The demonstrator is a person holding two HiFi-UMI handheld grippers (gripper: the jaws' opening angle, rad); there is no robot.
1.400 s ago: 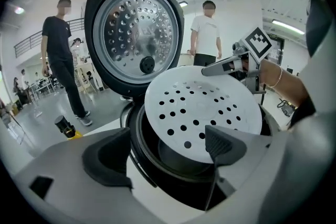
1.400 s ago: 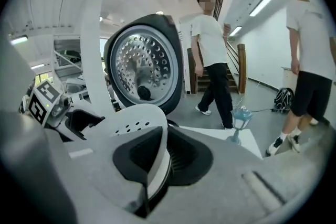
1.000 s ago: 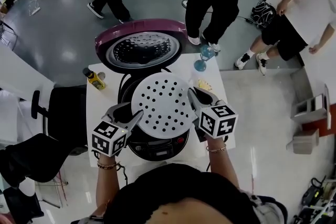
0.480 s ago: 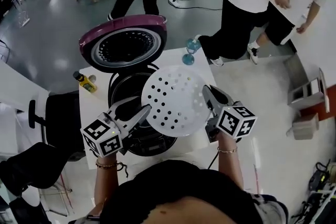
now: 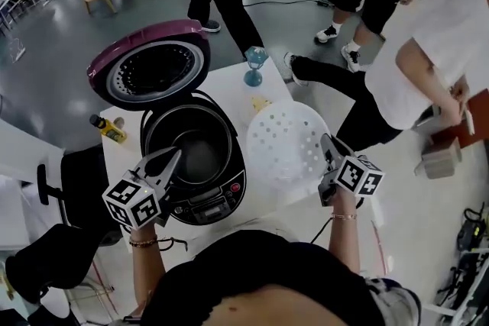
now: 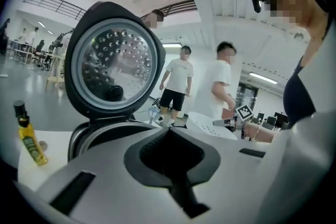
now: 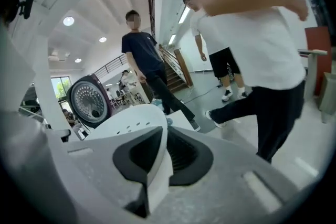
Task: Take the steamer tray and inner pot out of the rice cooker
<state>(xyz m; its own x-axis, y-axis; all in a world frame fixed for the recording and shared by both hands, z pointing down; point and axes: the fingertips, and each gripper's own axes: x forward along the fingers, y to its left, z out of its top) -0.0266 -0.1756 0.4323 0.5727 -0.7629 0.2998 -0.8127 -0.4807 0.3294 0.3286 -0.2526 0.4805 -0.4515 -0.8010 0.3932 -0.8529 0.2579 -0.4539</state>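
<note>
The rice cooker (image 5: 200, 195) stands open on the white table, its purple lid (image 5: 149, 71) tipped back. Inside it sits the dark inner pot (image 5: 191, 153). The white perforated steamer tray (image 5: 286, 141) hangs right of the cooker, over the table's right edge. My right gripper (image 5: 328, 145) is shut on the tray's right rim, and the rim (image 7: 155, 165) shows pinched between its jaws. My left gripper (image 5: 173, 156) hovers over the cooker's front left rim. Its jaws have just been closing with nothing between them, and they meet empty (image 6: 170, 131).
A yellow bottle (image 5: 109, 130) stands on the table (image 5: 229, 88) left of the cooker, and a blue stemmed glass (image 5: 254, 65) at the far edge. Several people stand on the floor beyond and to the right of the table.
The right gripper has carried the steamer tray from above the cooker off to the right. The left gripper has come away from the tray's left rim and shut empty. The pot now shows.
</note>
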